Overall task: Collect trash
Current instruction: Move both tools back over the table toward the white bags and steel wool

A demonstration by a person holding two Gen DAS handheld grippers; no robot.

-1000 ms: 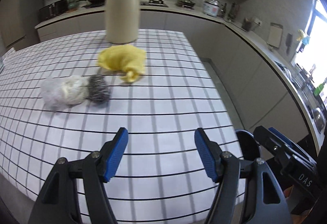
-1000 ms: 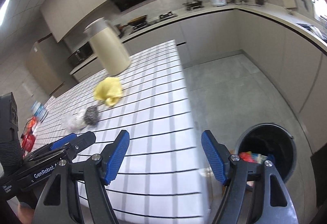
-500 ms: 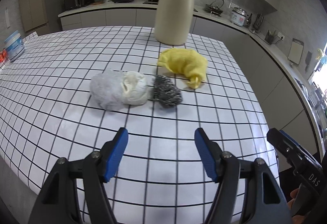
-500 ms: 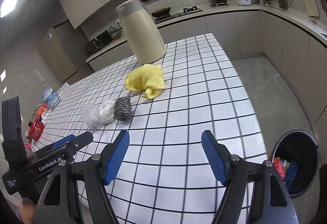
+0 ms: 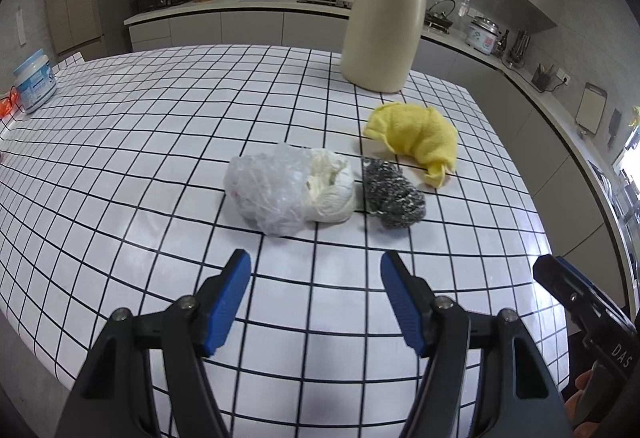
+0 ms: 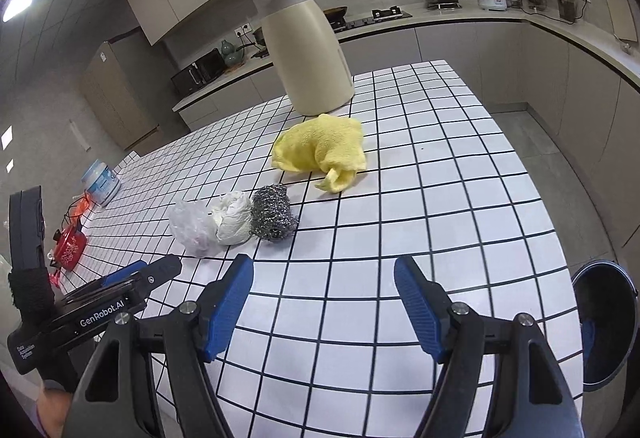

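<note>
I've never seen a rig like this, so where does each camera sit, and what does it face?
Left wrist: rides the left gripper, looking down at the crumpled clear plastic bag; the right gripper's tip shows at right.
Right wrist: rides the right gripper, facing the white grid-patterned table and dark round bin; the left gripper shows at left.
Shared: steel wool scourer, yellow cloth, cream jug.

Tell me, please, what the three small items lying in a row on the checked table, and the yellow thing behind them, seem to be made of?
Clear crumpled bag: thin plastic film, glossy and see-through. White wad: probably tissue or soft paper, matte and creased. Grey ball: a metal wire scourer, likely steel, with shiny tangled coils. Yellow cloth: a fuzzy, matte fabric, perhaps terry or microfibre.
</note>
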